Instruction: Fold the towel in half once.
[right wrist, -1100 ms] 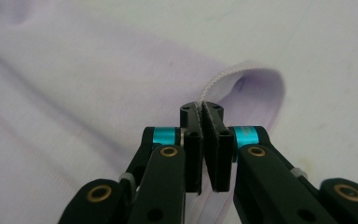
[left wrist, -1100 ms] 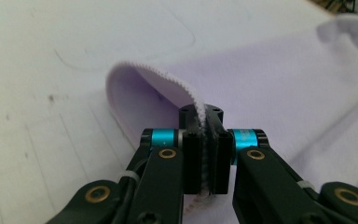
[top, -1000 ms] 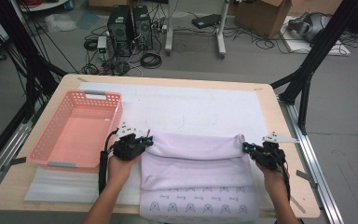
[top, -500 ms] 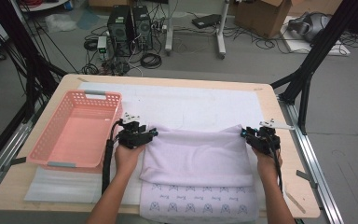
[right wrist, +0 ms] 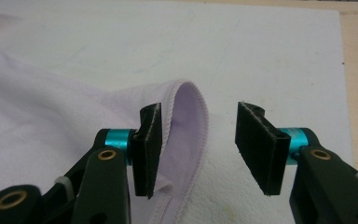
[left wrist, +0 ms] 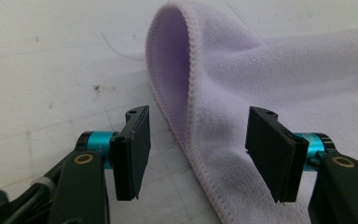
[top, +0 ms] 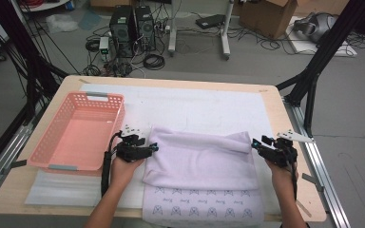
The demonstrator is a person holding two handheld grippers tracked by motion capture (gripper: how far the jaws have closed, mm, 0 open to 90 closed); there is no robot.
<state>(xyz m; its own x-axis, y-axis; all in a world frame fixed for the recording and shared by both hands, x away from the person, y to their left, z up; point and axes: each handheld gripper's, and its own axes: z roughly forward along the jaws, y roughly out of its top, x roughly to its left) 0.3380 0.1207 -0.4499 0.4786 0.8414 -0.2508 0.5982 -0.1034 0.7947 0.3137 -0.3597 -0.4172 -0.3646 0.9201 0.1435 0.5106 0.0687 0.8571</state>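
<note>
A lilac towel (top: pixel 199 159) lies folded on the white mat (top: pixel 195 107), with a rolled fold along its far edge. My left gripper (top: pixel 152 148) is at its far left corner and my right gripper (top: pixel 256 143) at its far right corner. In the left gripper view my left gripper (left wrist: pixel 200 140) stands open, with the towel's (left wrist: pixel 284 70) looped hem between the jaws and untouched. In the right gripper view my right gripper (right wrist: pixel 200 140) is open too. The towel's (right wrist: pixel 51 107) curled corner rests against the left pad (right wrist: pixel 149 140).
A pink basket (top: pixel 43 152) stands empty on the table's left, close to my left hand. A white patterned cloth (top: pixel 204 211) lies under the towel at the near edge. Bare mat stretches beyond the towel. The table's right edge (top: pixel 309 190) is near my right hand.
The towel's upper layer went away from the person and now lies spread flat. Both grippers have drawn back a little toward the person and stand open at its corners.
</note>
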